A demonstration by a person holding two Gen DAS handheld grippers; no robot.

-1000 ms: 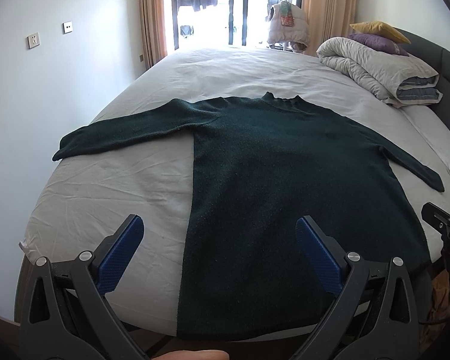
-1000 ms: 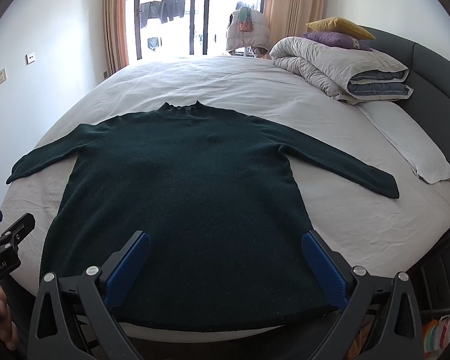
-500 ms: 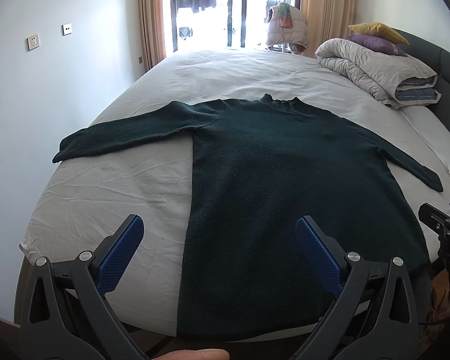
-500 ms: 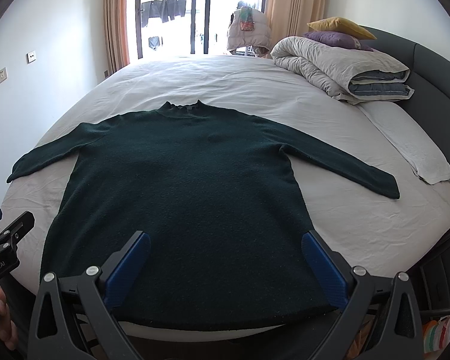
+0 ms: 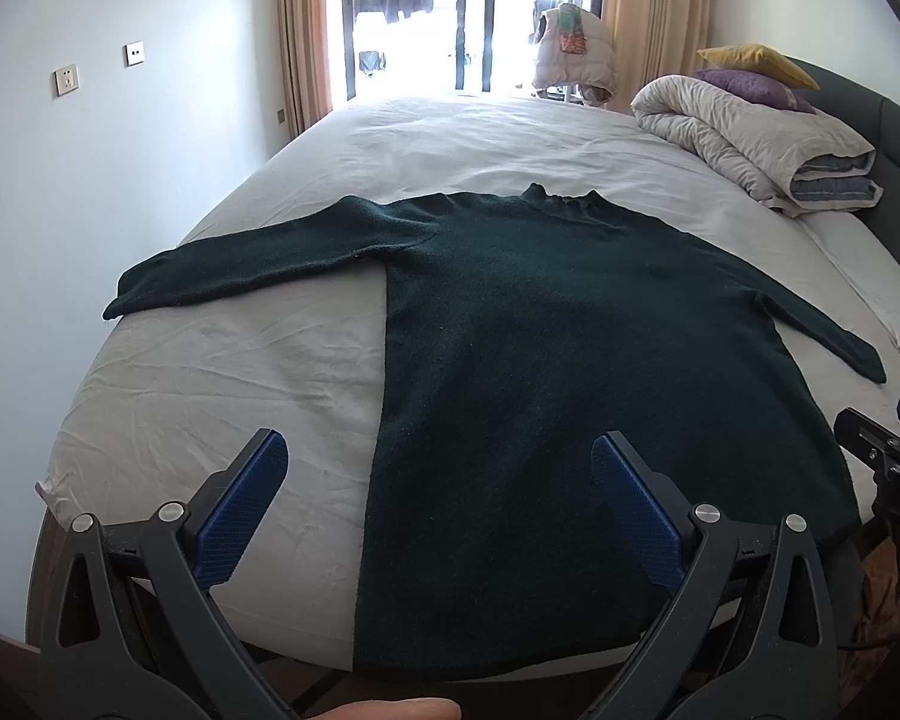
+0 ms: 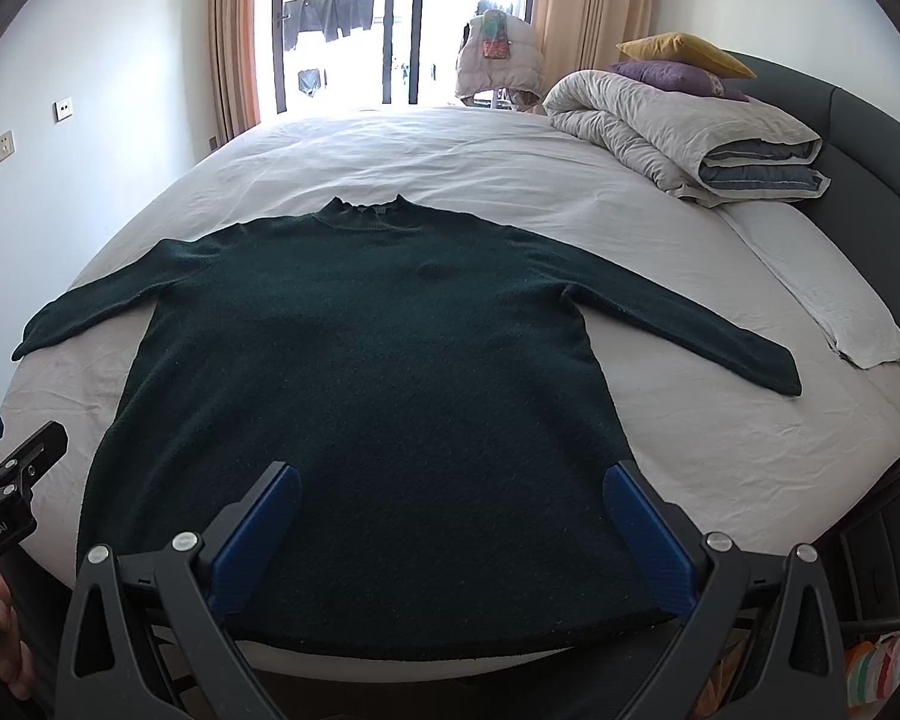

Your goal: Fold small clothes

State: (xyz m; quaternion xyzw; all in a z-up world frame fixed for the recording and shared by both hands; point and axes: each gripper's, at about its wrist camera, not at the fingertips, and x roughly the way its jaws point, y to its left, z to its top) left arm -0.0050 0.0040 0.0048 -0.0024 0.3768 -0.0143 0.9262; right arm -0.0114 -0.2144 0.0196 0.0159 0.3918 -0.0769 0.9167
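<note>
The left gripper [image 5: 438,480] stands wide open at the bottom of its frame, holding nothing, above the hem of a dark green sweater [image 5: 570,360]. The right gripper [image 6: 450,501] is equally wide and empty over the same hem (lower centre). The sweater lies flat on the white bed [image 6: 720,432], sleeves spread. A folded duvet [image 6: 678,132] sits upper right.

Fuzzy, matt dark-green knit for the sweater [image 6: 366,396], creased white cotton-like cloth over the bed [image 6: 720,438], matt black plastic, ribbed blue pads and shiny metal rivets on both grippers [image 5: 438,480] [image 6: 450,498].
</note>
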